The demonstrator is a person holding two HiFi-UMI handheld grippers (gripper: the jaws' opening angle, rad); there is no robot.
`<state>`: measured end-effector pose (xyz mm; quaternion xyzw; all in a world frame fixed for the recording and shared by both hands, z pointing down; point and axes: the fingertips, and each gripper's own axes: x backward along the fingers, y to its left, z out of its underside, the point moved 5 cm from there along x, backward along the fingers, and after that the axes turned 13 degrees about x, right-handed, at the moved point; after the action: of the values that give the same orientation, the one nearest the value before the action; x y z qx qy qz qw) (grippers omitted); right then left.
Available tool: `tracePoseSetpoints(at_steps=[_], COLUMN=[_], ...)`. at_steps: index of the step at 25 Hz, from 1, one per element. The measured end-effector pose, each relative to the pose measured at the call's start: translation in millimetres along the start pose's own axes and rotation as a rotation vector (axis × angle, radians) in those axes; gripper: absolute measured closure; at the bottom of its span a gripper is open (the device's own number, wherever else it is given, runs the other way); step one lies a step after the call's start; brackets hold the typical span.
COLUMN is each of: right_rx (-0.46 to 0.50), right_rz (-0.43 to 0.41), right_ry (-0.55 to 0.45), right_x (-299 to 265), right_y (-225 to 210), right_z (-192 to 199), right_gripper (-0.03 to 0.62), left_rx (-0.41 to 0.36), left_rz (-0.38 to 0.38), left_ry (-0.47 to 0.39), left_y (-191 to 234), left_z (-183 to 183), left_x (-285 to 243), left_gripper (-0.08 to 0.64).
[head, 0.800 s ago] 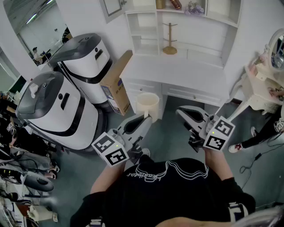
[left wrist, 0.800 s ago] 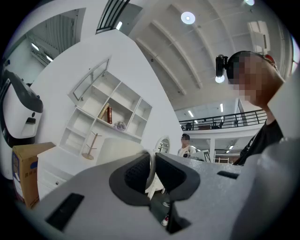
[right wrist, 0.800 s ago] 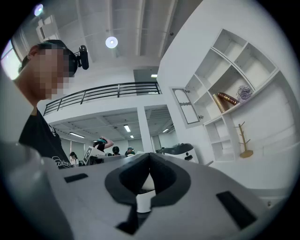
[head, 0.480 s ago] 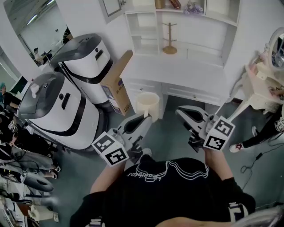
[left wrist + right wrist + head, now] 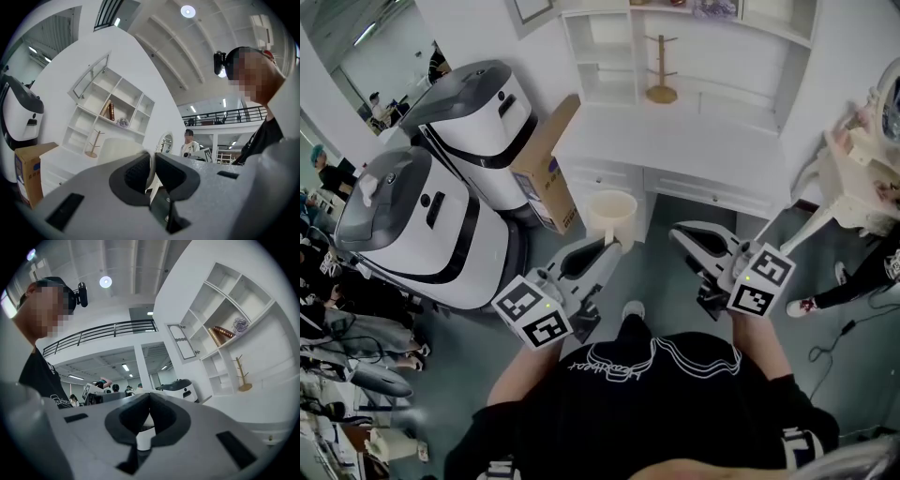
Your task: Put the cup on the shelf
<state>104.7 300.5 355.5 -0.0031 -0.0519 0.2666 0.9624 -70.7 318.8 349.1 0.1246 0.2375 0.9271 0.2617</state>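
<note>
A cream cup (image 5: 611,217) hangs in front of me over the floor, short of the white desk (image 5: 675,145). My left gripper (image 5: 613,247) is shut on its near rim; in the left gripper view the pads (image 5: 138,171) pinch the thin wall of the cup (image 5: 117,147). My right gripper (image 5: 678,234) is level with it on the right, its jaws shut with nothing between them (image 5: 149,401). The white shelf unit (image 5: 675,47) stands on the back of the desk, with open compartments.
A wooden mug tree (image 5: 660,70) stands on the desk under the shelf. A cardboard box (image 5: 548,169) leans at the desk's left. Two big white and grey machines (image 5: 431,225) fill the left. A white vanity table (image 5: 858,164) is at the right.
The desk and shelf have slid a little lower in the head view and a shoe now shows below the grippers. Both grippers and the cup keep their places.
</note>
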Motion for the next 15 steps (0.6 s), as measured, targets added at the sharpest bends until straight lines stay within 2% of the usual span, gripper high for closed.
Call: tracePoseSetpoints(at_steps=[8, 15], right_rx=[-0.017, -0.059], right_rz=[0.061, 0.133], right_ry=[0.024, 0.023], right_x=[-19, -56], right_y=[-52, -126], right_z=[7, 7], right_gripper=[0.586, 0.586], left_rx=[0.034, 0.067], left_rz=[0.045, 0.083], left_ry=[0.005, 0.035], left_y=[50, 117], left_z=[-20, -49], left_x=[-40, -92], left_gripper=[0.52, 0.52])
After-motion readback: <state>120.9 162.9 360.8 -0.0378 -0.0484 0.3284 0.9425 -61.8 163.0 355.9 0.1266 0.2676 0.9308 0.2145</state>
